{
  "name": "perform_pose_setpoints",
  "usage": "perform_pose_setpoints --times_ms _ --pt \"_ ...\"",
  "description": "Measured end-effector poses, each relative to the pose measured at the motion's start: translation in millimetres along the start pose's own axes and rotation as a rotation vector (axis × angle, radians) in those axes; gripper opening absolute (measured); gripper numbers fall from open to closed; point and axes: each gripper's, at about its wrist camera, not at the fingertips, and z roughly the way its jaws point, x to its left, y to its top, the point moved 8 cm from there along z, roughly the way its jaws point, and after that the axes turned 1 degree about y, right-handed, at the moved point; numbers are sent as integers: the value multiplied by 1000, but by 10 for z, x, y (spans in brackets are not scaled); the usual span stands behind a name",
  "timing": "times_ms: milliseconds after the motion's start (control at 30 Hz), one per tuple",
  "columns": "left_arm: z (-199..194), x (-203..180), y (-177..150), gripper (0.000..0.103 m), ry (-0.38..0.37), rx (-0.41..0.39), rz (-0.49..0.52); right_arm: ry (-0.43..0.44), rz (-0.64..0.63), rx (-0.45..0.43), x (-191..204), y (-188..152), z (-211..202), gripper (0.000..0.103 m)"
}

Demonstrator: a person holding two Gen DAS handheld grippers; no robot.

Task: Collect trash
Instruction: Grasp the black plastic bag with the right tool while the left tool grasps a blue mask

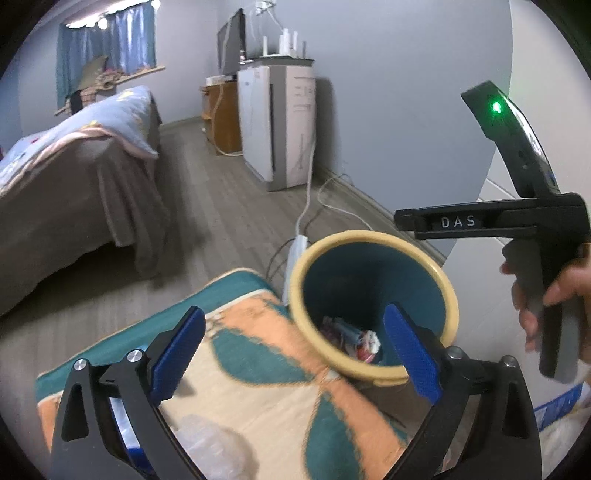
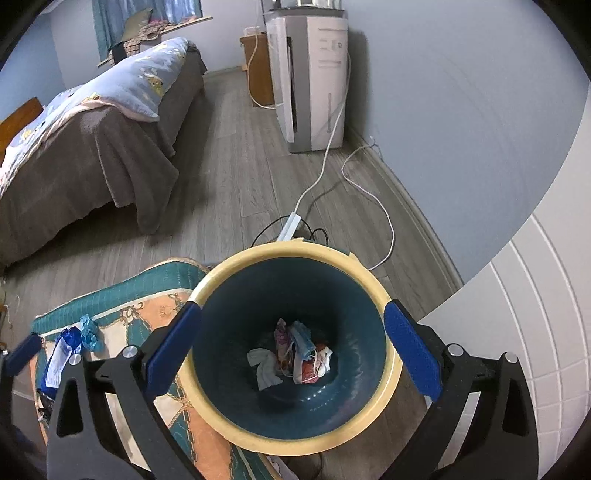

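White "DAS" lettering marks the right tongs [image 2: 291, 350], spread empty over the bin [image 2: 391, 373]; left tongs [image 1: 295, 349] spread too.

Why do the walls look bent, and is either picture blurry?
Both views use fisheye lenses, so straight wall edges and floorboards curve, with black corners. Left wrist view: the patterned mat and clear plastic below are smeared, and the window glares. Right wrist view: sharper, the trash in the bin reads clearly.

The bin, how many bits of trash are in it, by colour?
In the trash bin, seen by the open right gripper; the pile overlaps, so this is a best count:
White tissue: 1
Blue mask: 1
Pink wrapper: 1
Red wrapper: 1
Total: 4
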Motion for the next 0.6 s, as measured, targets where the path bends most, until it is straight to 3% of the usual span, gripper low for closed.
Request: perform_pose_setpoints --times_ms 167,300,600 --pt "-353 398 -153 97 51 -5 -43 26 -17 -36 268 -27 -247 97" --pt "-673 805 -312 97 139 1 -50 27 -78 -79 623 -67 -452 97" --pt "-1162 1452 -762 98 207 13 -210 121 -136 -15 1433 -428 -602 97"
